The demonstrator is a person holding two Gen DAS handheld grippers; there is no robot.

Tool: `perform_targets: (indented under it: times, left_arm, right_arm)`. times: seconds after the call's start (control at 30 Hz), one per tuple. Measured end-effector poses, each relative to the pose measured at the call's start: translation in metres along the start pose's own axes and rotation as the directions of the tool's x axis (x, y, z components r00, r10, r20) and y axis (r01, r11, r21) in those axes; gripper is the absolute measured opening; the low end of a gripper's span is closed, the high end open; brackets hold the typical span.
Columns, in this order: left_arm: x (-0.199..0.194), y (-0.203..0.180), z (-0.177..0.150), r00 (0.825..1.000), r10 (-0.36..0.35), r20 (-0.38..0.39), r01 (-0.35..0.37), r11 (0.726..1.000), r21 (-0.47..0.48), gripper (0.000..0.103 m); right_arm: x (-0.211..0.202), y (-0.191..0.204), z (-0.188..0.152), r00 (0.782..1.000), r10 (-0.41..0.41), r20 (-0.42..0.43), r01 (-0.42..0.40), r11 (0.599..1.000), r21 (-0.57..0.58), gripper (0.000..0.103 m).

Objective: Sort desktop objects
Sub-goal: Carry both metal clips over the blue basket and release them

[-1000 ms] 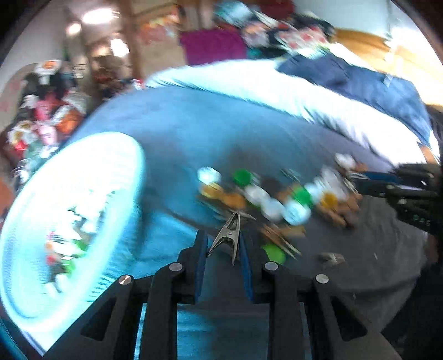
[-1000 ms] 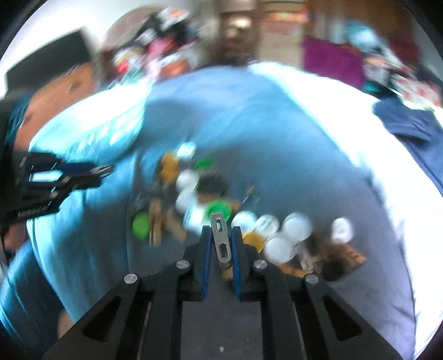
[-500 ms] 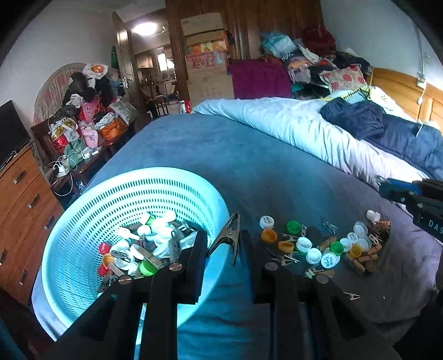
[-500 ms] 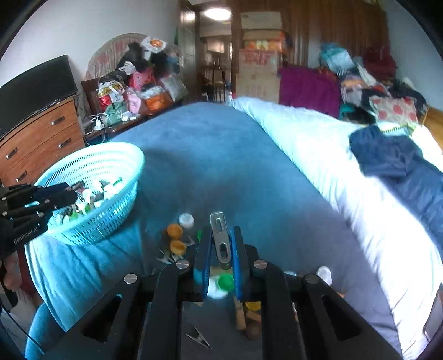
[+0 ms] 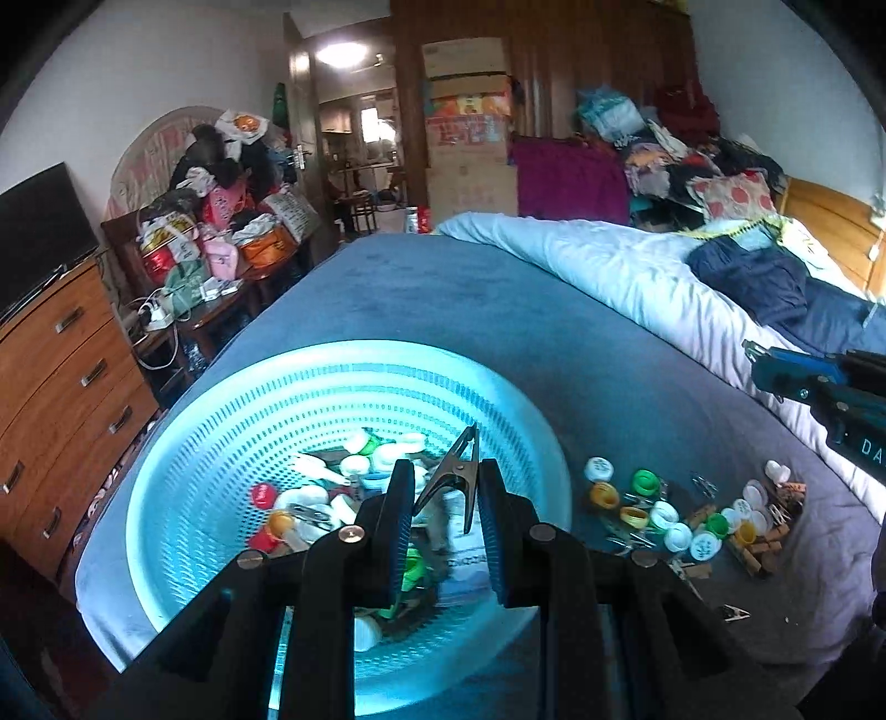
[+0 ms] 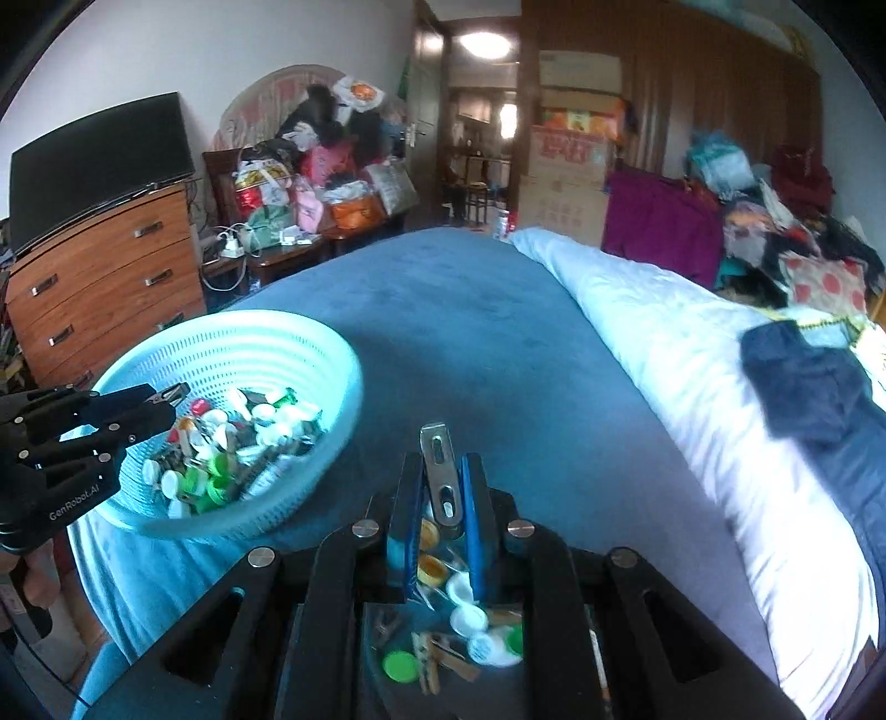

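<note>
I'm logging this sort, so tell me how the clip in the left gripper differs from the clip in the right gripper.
The left gripper holds a dark metal clip, jaws splayed, over the basket. The right gripper pinches a bright flat silver clip, upright, over the blue blanket, short of the basket. Both are metal and clamped between pads.

ceiling lamp [image 5: 341, 54] glaring; basket [image 5: 232, 410] overexposed; fisheye edges dark.

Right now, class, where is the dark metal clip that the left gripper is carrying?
In the left wrist view the dark metal clip sits pinched in the left gripper, above the light blue basket, left of the loose caps on the bed.
</note>
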State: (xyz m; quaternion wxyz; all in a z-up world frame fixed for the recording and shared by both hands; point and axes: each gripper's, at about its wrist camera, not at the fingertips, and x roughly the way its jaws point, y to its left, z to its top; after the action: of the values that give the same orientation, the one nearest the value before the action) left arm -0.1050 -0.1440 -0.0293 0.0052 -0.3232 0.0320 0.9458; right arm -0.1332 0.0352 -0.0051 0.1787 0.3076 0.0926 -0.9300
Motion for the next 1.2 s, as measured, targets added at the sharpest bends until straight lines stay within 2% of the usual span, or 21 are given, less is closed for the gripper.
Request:
perform_targets:
  times: [0.33, 0.77, 0.87, 1.0, 1.2]
  left_arm:
    - [0.007, 0.044, -0.002, 0.998, 0.052, -0.018, -0.053, 0.997, -0.054, 0.024]
    - [0.033, 0.076, -0.007, 0.992, 0.080, -0.102, -0.089, 0.992, -0.092, 0.024]
    - [0.045, 0.085, -0.010, 0.985, 0.083, -0.153, -0.098, 0.991, -0.096, 0.024]
    - [0.064, 0.097, -0.012, 0.967, 0.063, -0.247, -0.092, 0.990, -0.108, 0.024]
    - [0.067, 0.107, -0.008, 0.964, 0.060, -0.259, -0.094, 0.988, -0.120, 0.024]
  right_arm:
    - [0.020, 0.042, 0.028, 0.998, 0.064, -0.006, -0.064, 0.997, -0.034, 0.013]
    - [0.044, 0.073, 0.050, 0.990, 0.137, -0.031, -0.138, 0.989, -0.050, 0.013]
    - [0.054, 0.080, 0.054, 0.981, 0.182, -0.063, -0.184, 0.982, -0.038, 0.013]
    - [0.073, 0.089, 0.058, 0.960, 0.252, -0.122, -0.254, 0.967, 0.000, 0.013]
    - [0.087, 0.104, 0.058, 0.947, 0.279, -0.157, -0.282, 0.959, 0.003, 0.013]
